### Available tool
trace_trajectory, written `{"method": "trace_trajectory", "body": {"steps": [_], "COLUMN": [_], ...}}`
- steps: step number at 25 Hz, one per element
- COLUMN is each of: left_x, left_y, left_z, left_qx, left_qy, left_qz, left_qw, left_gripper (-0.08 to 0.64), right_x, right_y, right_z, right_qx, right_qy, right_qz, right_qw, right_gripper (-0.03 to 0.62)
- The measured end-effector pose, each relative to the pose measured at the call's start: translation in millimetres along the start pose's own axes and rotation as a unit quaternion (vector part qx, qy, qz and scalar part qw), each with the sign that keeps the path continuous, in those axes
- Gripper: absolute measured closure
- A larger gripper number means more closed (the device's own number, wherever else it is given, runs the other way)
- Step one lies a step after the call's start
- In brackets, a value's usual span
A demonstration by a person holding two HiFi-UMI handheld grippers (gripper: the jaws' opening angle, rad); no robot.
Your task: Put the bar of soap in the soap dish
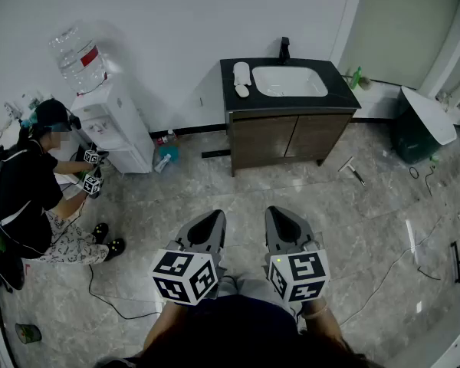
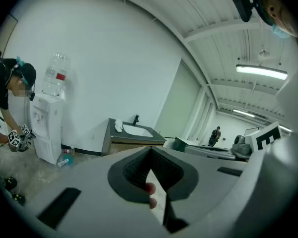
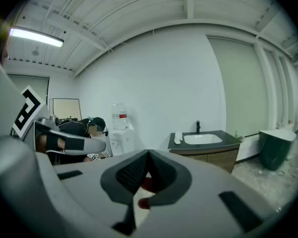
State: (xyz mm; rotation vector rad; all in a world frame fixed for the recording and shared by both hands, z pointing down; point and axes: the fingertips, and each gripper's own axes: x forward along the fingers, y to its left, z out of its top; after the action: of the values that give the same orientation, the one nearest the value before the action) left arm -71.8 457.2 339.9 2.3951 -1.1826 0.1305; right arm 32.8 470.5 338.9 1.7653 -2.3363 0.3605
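While both grippers are held low over the tiled floor [image 1: 353,205], well short of the vanity, findings run as follows. At far left, a second person [image 1: 27,182] crouches beside a water dispenser [image 1: 115,125], holding another pair of grippers. Next, the left gripper [image 1: 213,221] has its jaws closed tip to tip and grips nothing; only the holder's fingers [image 2: 150,188] show through the gap behind the pads. The vanity cabinet [image 1: 280,136] stands against the back wall. On its dark counter, left of the basin [image 1: 290,81], lie two white items close together. The small oval nearer the front edge reads as the bar of soap [image 1: 242,90], and the longer piece behind it as the soap dish [image 1: 241,72]. The soap lies on the counter, outside the dish. The right gripper [image 1: 280,219] is fully closed and empty. At far right stands a dark green bin [image 1: 414,133] with a white lid.
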Motion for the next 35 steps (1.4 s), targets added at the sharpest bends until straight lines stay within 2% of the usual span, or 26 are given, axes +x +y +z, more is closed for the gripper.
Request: {"method": "trace_trajectory", "body": {"steps": [9, 14, 17, 20, 25, 28, 35], "left_x": [12, 24, 32, 36, 50, 70, 139], "left_y": [-7, -7, -4, 2, 24, 42, 107], "left_z": [-6, -7, -4, 0, 2, 7, 50], "left_qx": [0.001, -0.006, 0.001, 0.015, 0.005, 0.017, 0.006], "left_qy": [0.013, 0.016, 0.009, 0.001, 0.004, 0.009, -0.003], "left_qz": [-0.004, 0.002, 0.018, 0.050, 0.086, 0.099, 0.098], "left_qw": [0.9999, 0.9999, 0.9998, 0.9986, 0.9963, 0.9949, 0.9952], "left_gripper": [0.563, 0.563, 0.563, 0.563, 0.563, 0.563, 0.563], "right_x": [2, 7, 13, 19, 51, 77, 170], "right_y": [-10, -18, -28, -38, -47, -49, -60], "right_z": [-2, 0, 1, 1, -1, 0, 17], "right_qx": [0.002, 0.007, 0.002, 0.004, 0.002, -0.003, -0.007], "right_qy": [-0.001, -0.009, -0.014, -0.017, 0.000, 0.007, 0.023], "right_qz": [0.002, 0.018, 0.026, 0.042, 0.063, 0.074, 0.076], "right_qw": [1.000, 1.000, 1.000, 0.999, 0.998, 0.997, 0.997], "right_gripper": [0.577, 0.575, 0.575, 0.575, 0.574, 0.574, 0.574]}}
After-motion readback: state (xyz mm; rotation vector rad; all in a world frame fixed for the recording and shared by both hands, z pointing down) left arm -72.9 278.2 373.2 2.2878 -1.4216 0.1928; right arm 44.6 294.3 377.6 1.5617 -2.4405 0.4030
